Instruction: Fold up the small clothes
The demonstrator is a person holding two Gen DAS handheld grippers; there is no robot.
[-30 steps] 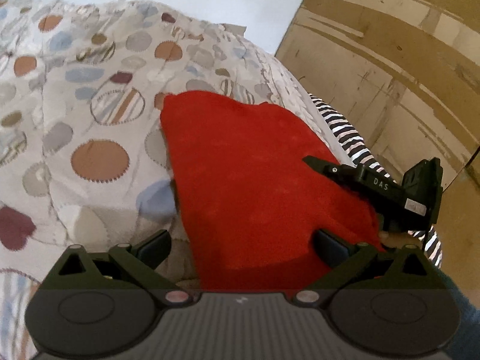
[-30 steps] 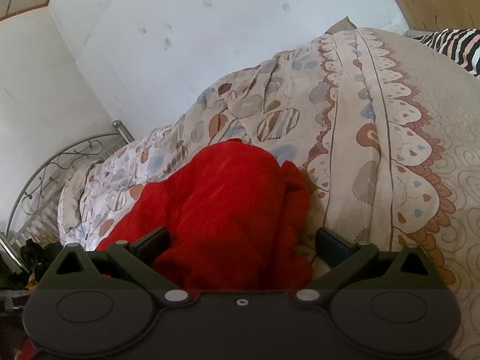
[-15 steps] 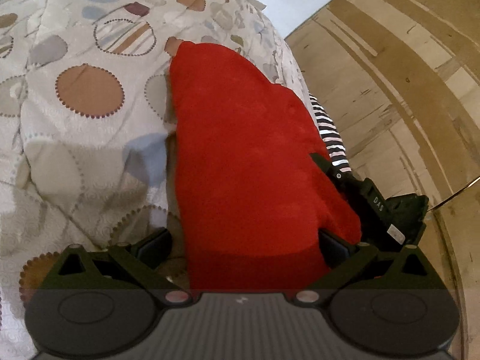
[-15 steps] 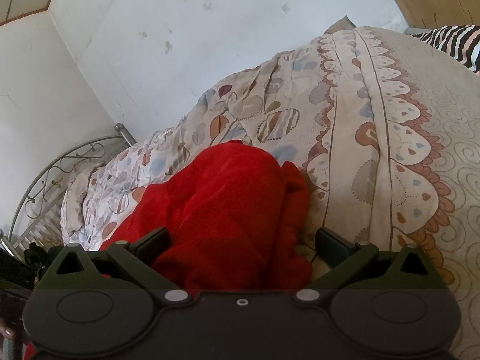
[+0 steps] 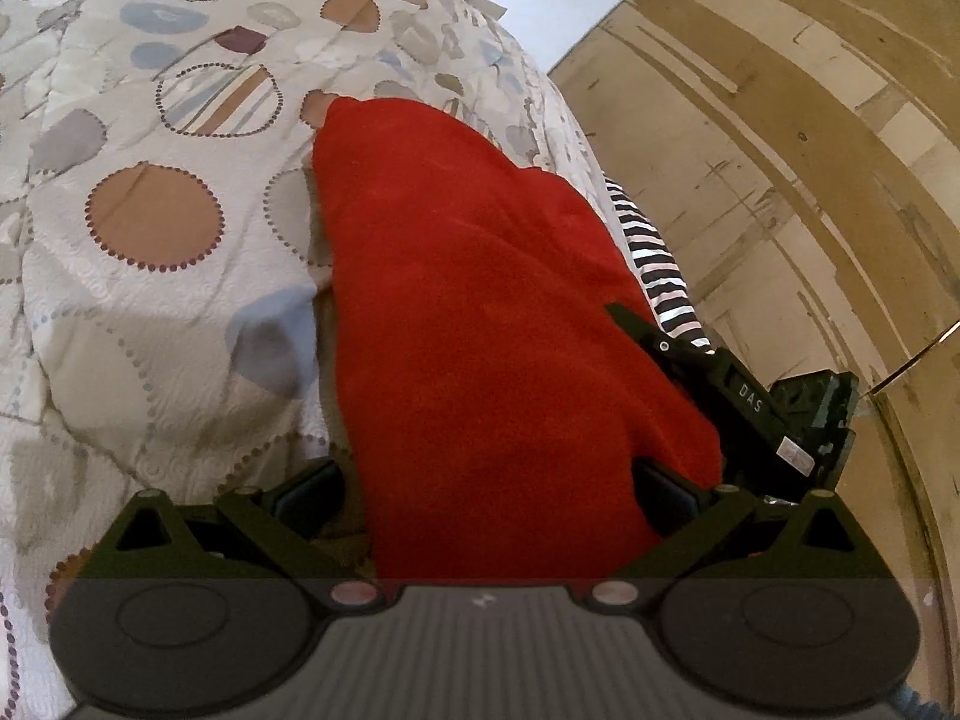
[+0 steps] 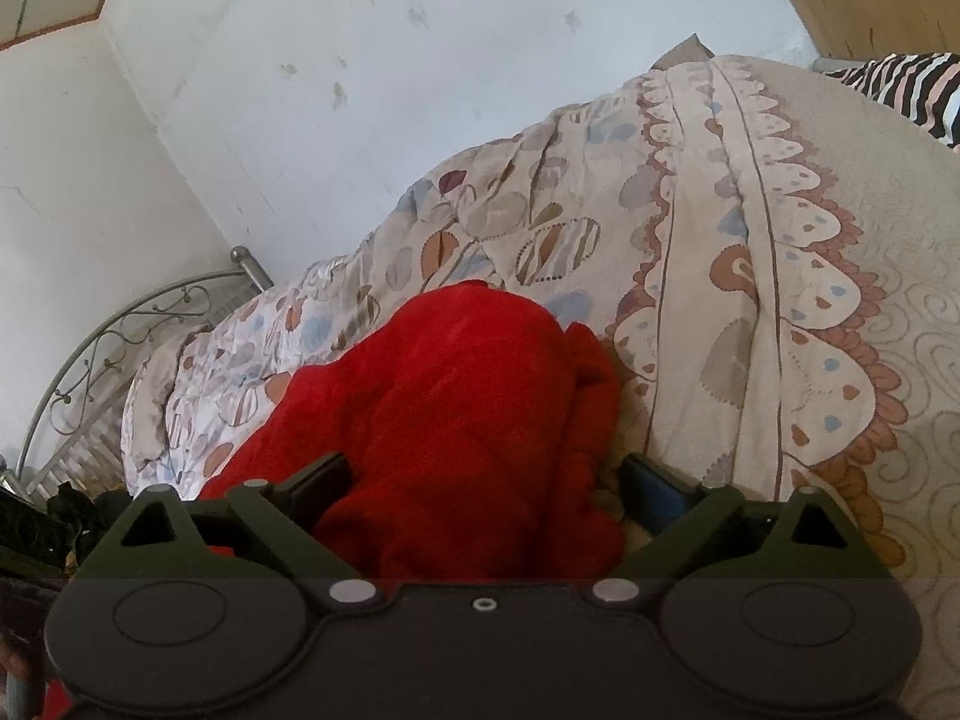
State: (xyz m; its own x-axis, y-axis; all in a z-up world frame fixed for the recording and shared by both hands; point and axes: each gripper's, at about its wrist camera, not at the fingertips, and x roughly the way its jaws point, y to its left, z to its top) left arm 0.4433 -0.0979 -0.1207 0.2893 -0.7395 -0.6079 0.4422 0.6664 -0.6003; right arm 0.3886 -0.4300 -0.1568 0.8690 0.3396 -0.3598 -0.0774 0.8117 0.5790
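**Red cloth on the bed, both grippers wide apart around it**

So the red cloth is lying on the quilt, the one with the big brown, blue and striped circles. In the left wrist view it runs as a long strip away from the camera, narrowing to a rounded end far up the bed. Its near end drops out of sight behind the gripper body, so I can't tell how it finishes there.

The left gripper has its fingers spread wide, one on each side of the strip. The cloth sits between them, but nothing is pinched. The left finger looks just beside the cloth's edge, over the quilt; the other one is right up against the red.

The right gripper shows in that same view, at the strip's right edge, touching or very near the cloth. A striped cloth lies just behind it, with a wooden wall beyond.

From the right wrist view the cloth looks bunched and lumpy, a rounded mound with a rumpled fold on its right side. The right gripper is open wide too, fingers on either side of the mound and not clamped on it. The quilt's scalloped border runs off to the right, a metal bed frame sits far left, and a white wall is behind everything
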